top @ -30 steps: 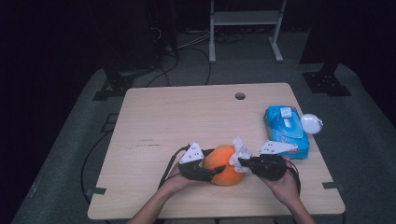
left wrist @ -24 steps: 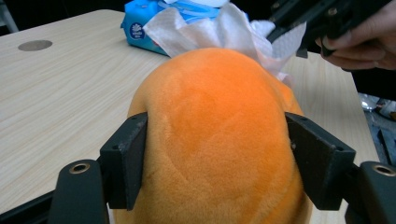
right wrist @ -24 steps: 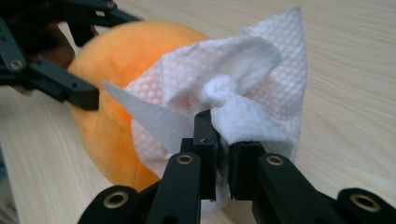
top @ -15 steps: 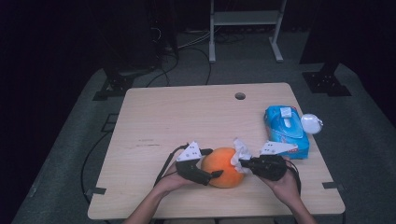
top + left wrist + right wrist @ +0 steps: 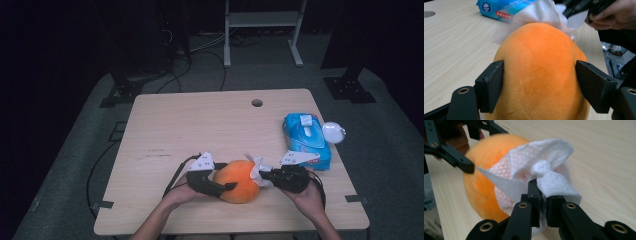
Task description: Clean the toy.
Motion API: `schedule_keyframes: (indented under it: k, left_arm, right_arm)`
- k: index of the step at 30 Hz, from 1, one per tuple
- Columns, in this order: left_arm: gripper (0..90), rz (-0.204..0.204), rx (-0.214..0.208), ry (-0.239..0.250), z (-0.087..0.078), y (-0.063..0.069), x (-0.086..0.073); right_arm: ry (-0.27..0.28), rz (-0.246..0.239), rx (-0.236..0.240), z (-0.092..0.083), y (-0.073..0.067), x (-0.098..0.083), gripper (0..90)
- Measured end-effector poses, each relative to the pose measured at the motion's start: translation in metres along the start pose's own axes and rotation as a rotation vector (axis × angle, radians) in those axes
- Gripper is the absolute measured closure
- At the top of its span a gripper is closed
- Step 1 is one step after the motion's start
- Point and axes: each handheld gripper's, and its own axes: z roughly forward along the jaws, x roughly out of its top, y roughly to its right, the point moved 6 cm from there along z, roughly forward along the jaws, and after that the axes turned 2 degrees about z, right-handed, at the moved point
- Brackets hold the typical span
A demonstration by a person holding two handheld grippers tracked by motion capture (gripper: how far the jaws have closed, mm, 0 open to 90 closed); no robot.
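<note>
An orange plush fruit (image 5: 240,181) lies near the front edge of the wooden table (image 5: 200,125). My left gripper (image 5: 225,178) holds it from the left. In the left gripper view the two black jaws of that gripper (image 5: 540,87) press on both sides of the fruit (image 5: 541,62), having just been closing on it. My right gripper (image 5: 264,176) comes in from the right, shut on a crumpled white tissue (image 5: 256,167). In the right gripper view the tissue (image 5: 536,175) bunches out of the shut gripper (image 5: 543,195) and lies against the fruit (image 5: 481,187).
A blue pack of wipes (image 5: 306,140) lies at the table's right side, with a small white round object (image 5: 333,132) beside it at the edge. A cable hole (image 5: 257,103) sits at the back. Black cables trail from both grippers.
Half a second ago the left gripper's jaws stood wider around the fruit; now they press its sides. Both hands and the tissue have hardly moved.
</note>
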Motion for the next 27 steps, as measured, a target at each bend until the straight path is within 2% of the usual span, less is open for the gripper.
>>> schedule_keyframes:
  k: [2, 5, 6, 7, 9, 12, 13, 15, 16, 19, 20, 21, 22, 25, 26, 27]
  left_arm:
    - [24.8, 0.018, -0.002, -0.004, 0.001, 0.003, 0.001]
    - [24.9, 0.030, 0.004, -0.009, 0.001, 0.004, 0.001]
    - [25.1, 0.031, 0.005, -0.012, 0.001, 0.004, 0.001]
    - [26.0, 0.028, 0.007, -0.009, 0.001, 0.003, 0.001]
    - [26.0, 0.027, 0.009, -0.009, 0.001, 0.004, 0.001]
    - [25.8, 0.034, 0.011, -0.006, 0.002, 0.005, 0.001]
    - [25.8, 0.038, 0.013, -0.006, 0.002, 0.005, 0.001]
    - [25.8, 0.041, 0.016, -0.010, 0.003, 0.005, 0.001]
    - [25.6, 0.044, 0.016, -0.009, 0.003, 0.006, 0.002]
    - [22.2, 0.048, 0.007, -0.014, 0.001, 0.006, 0.004]
    - [19.5, 0.048, 0.007, -0.014, 0.001, 0.006, 0.004]
    - [17.8, 0.020, -0.006, 0.004, -0.004, 0.005, 0.009]
    - [16.9, 0.011, -0.009, 0.015, -0.006, 0.005, 0.011]
    - [16.6, 0.011, -0.011, -0.014, -0.003, 0.004, 0.007]
    - [19.2, 0.011, -0.011, -0.014, -0.003, 0.004, 0.007]
    - [21.5, 0.010, -0.003, -0.019, -0.001, 0.003, 0.003]
  right_arm:
    - [0.042, 0.001, 0.018, -0.001, -0.006, 0.007, 82.9]
    - [0.057, -0.004, 0.017, 0.000, -0.010, 0.010, 82.5]
    - [0.056, -0.001, 0.014, 0.001, -0.009, 0.009, 82.2]
    - [0.040, 0.012, -0.013, 0.003, -0.004, 0.006, 82.4]
    - [0.013, 0.021, -0.036, 0.005, 0.001, 0.002, 82.6]
    - [0.015, 0.028, -0.045, 0.001, 0.001, 0.002, 83.2]
    - [0.027, 0.021, -0.038, -0.001, -0.002, 0.004, 83.1]
    - [0.072, 0.004, 0.036, -0.004, -0.016, 0.011, 83.1]
    - [0.075, -0.014, 0.053, -0.005, -0.023, 0.014, 82.9]
    - [0.027, -0.076, 0.049, 0.003, -0.033, 0.011, 83.0]
    - [0.027, -0.076, 0.049, 0.003, -0.033, 0.011, 83.0]
    - [0.018, -0.064, 0.071, 0.004, -0.030, 0.008, 83.2]
    - [0.015, -0.062, 0.069, 0.003, -0.028, 0.008, 83.1]
    - [0.010, -0.050, 0.047, 0.000, -0.019, 0.005, 83.0]
    - [0.010, -0.050, 0.047, 0.000, -0.019, 0.005, 83.0]
    - [0.003, -0.036, 0.034, 0.000, -0.013, 0.003, 82.8]
